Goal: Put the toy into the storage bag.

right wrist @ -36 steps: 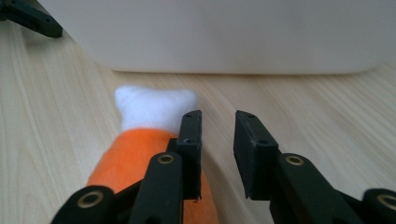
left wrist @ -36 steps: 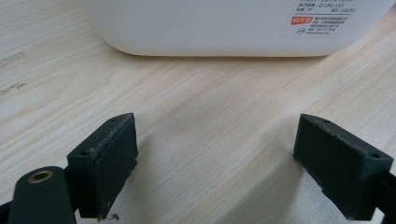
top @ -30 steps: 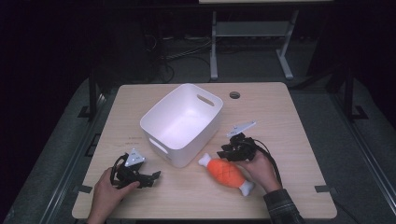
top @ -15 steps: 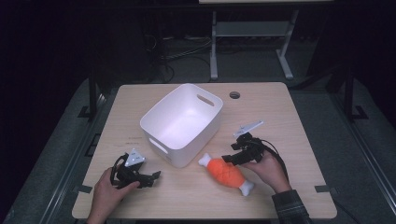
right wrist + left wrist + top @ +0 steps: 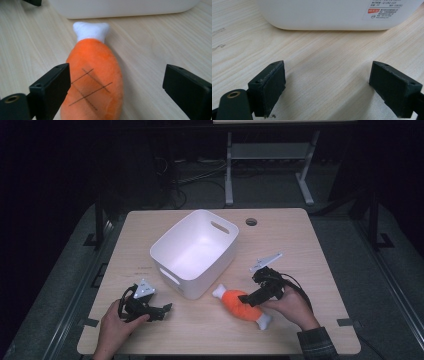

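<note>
Plush drumstick [image 5: 243, 304] (orange body, white ends) lies flat on the bench [image 5: 300, 240], just in front of the white bin [image 5: 194, 251]; its near white end [image 5: 91, 30] sits close to the bin wall, not touching as far as I can tell.

Right gripper [image 5: 251, 297] is at the toy's middle, jaws wide. In the right gripper view one jaw is beside or against the orange flank; the other stands well clear over bare wood. Toy sits off-centre between them.

Risks, as judged:
- Closing from this offset may push the toy sideways before the far jaw arrives, giving a thin pinch on the edge.
- Soft fill compresses; a shallow grip could let it slip when lifted.
- A shove toward the bin could wedge the white end against the wall.

Left gripper [image 5: 162, 310] rests on the bench left of the bin, jaws wide, holding nothing. Contact at the first jaw is unclear from the high view.
</note>
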A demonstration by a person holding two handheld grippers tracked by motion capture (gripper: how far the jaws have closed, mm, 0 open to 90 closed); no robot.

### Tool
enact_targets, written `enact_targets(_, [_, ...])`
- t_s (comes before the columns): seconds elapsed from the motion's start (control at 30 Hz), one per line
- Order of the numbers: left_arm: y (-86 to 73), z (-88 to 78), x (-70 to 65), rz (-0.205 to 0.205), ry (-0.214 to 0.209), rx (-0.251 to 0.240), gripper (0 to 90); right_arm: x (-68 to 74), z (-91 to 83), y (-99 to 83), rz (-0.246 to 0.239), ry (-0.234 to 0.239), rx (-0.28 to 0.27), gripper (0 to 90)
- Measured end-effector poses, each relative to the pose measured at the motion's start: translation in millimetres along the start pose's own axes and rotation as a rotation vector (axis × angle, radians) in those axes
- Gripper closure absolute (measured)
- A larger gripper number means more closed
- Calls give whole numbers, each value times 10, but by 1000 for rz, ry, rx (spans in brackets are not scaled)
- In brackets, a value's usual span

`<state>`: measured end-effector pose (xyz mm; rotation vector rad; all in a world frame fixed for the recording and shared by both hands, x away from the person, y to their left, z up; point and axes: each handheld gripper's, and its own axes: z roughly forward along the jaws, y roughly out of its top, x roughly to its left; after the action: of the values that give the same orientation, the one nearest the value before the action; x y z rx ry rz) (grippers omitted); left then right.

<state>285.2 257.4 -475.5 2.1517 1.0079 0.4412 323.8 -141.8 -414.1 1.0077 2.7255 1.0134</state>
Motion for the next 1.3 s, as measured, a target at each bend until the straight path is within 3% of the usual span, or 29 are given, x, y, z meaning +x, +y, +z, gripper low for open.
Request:
enact_targets(0.63, [0,0,0,-1,0,0,126,240,55,-103,-55,22,30,29])
enact_targets(1.3, [0,0,0,0,0,0,126,257,370,-160,-79,20,75,26])
